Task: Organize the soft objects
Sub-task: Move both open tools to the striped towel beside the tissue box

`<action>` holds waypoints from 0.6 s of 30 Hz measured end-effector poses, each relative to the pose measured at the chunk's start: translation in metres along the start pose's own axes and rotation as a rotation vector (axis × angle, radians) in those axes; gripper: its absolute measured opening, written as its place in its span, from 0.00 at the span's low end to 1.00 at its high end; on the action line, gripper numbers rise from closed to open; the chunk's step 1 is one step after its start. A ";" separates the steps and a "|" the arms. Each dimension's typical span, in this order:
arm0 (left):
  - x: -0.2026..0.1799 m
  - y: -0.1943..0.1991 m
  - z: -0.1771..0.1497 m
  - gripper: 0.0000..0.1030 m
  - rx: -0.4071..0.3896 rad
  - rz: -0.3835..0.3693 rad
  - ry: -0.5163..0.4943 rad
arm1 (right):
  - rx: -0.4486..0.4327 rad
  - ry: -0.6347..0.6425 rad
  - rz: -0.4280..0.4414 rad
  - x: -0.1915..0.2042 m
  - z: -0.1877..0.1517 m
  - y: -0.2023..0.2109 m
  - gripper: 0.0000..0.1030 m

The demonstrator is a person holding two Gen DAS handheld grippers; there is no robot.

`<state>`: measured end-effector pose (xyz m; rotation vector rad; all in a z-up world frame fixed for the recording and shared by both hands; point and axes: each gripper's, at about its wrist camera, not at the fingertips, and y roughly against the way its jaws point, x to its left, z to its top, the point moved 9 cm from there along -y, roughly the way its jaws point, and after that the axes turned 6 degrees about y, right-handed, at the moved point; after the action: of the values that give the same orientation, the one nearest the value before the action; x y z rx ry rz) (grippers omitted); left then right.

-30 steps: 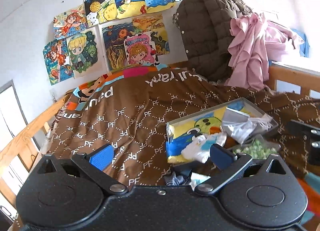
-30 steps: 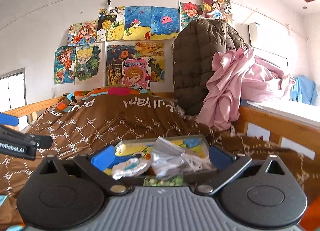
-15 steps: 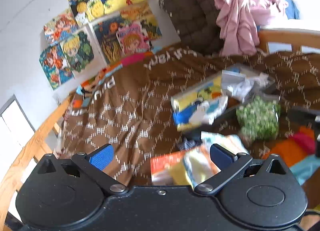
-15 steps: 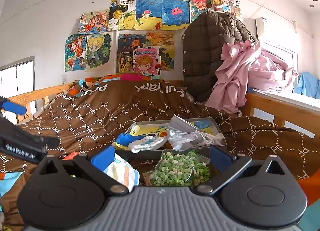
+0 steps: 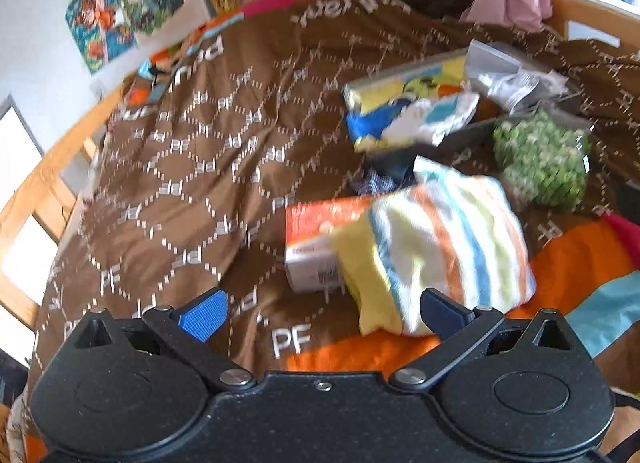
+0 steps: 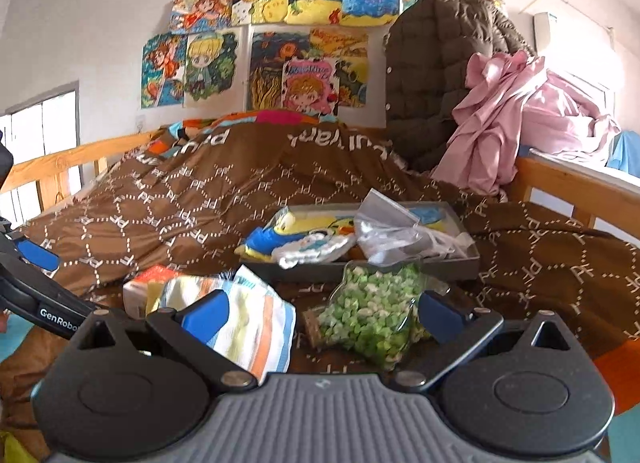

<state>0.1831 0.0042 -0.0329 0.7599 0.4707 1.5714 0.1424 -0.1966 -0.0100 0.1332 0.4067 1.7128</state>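
A striped yellow, orange and blue cloth (image 5: pixel 440 243) lies on the brown bedspread, partly over an orange and white box (image 5: pixel 316 239). My left gripper (image 5: pixel 324 313) hovers open just in front of the cloth, nothing between its fingers. A clear bag of green pieces (image 6: pixel 372 311) lies before a grey tray (image 6: pixel 460 263) holding a yellow and blue soft item (image 6: pixel 288 231), a white cloth (image 6: pixel 316 249) and a clear plastic bag (image 6: pixel 396 227). My right gripper (image 6: pixel 320 313) is open, with the green bag (image 5: pixel 544 159) just beyond its fingers. The striped cloth (image 6: pixel 248 315) lies by its left finger.
The brown patterned bedspread (image 5: pixel 192 151) covers the bed, with an orange and teal sheet (image 5: pixel 580 267) at the near right. Wooden rails (image 6: pixel 576 187) border the bed. A brown quilted jacket (image 6: pixel 444 75) and pink cloth (image 6: pixel 516 123) hang at the back right. The left gripper's arm (image 6: pixel 36 291) shows at left.
The left gripper's view has tilted down and moved toward the striped cloth and box, which now fill its middle. The right gripper has drawn back and lifted slightly, bringing the green bag and striped cloth into view.
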 end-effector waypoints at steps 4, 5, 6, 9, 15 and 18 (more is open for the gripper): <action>0.007 -0.012 -0.010 0.99 0.036 0.013 0.010 | 0.026 0.009 0.012 0.006 -0.006 -0.007 1.00; 0.008 -0.014 -0.012 0.99 0.042 0.016 0.013 | 0.031 0.011 0.013 0.007 -0.007 -0.009 1.00; 0.010 -0.016 -0.013 0.99 0.047 0.018 0.018 | 0.038 0.013 0.016 0.008 -0.009 -0.011 1.00; 0.015 -0.020 -0.016 0.99 0.058 0.024 0.021 | 0.057 0.019 0.023 0.012 -0.013 -0.016 1.00; 0.023 -0.030 -0.018 0.99 0.075 0.039 0.031 | 0.094 0.037 0.040 0.019 -0.022 -0.025 1.00; 0.028 -0.035 -0.020 0.99 0.080 0.048 0.039 | 0.108 0.056 0.051 0.024 -0.027 -0.030 1.00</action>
<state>0.1940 0.0394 -0.0654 0.8078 0.5495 1.6222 0.1572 -0.1744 -0.0482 0.1761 0.5414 1.7484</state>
